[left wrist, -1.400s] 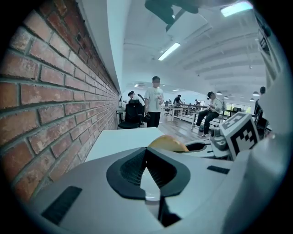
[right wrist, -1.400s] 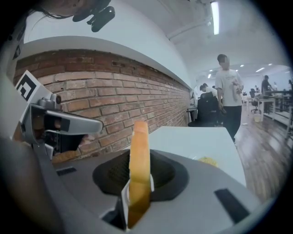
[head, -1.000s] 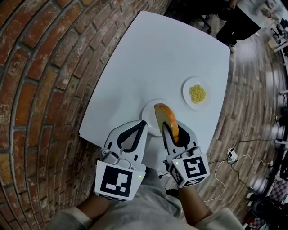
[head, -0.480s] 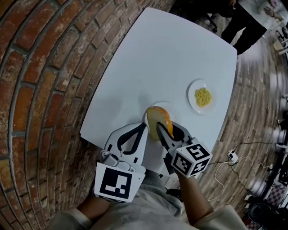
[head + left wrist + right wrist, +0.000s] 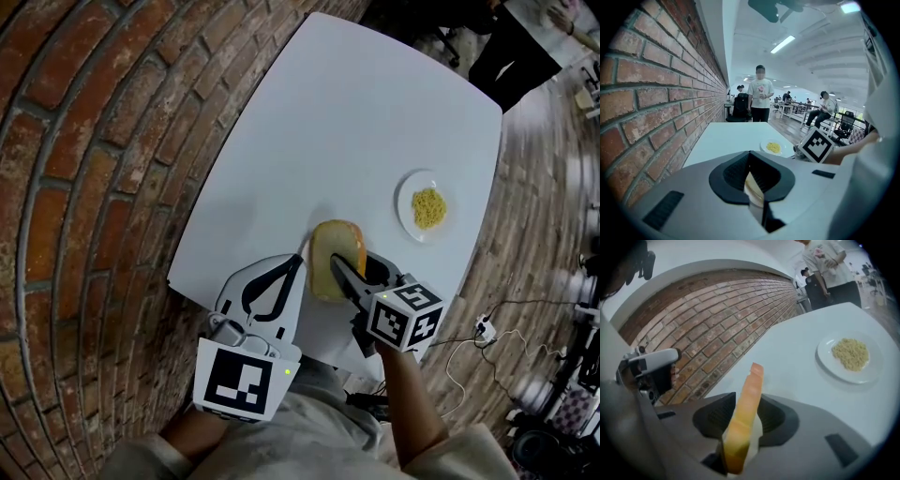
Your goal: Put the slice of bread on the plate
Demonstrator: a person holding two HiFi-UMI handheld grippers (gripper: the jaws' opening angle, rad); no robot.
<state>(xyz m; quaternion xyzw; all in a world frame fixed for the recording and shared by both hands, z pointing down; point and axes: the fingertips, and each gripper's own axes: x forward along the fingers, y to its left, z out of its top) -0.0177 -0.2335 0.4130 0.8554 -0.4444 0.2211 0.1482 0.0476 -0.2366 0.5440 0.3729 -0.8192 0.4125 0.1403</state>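
The slice of bread (image 5: 334,259), pale with an orange crust, leans low over the white plate (image 5: 307,251) at the table's near edge and hides nearly all of it. My right gripper (image 5: 352,266) holds the slice by its near end. Its jaws are opening while the slice still stands edge-on between them. In the right gripper view the slice of bread (image 5: 744,420) rises out of the right gripper (image 5: 750,399). My left gripper (image 5: 298,264) rests just left of the plate, fingertips together and holding nothing. In its own view the left gripper (image 5: 751,157) points along the table.
A second small plate with yellow food (image 5: 427,206) sits to the right on the white table (image 5: 356,122). Brick floor surrounds the table, with cables (image 5: 487,323) at the right. A person (image 5: 760,98) stands beyond the far end.
My right gripper has sunk and rolled, tipping the bread from upright above the plate to leaning low over it. The left gripper has barely moved.
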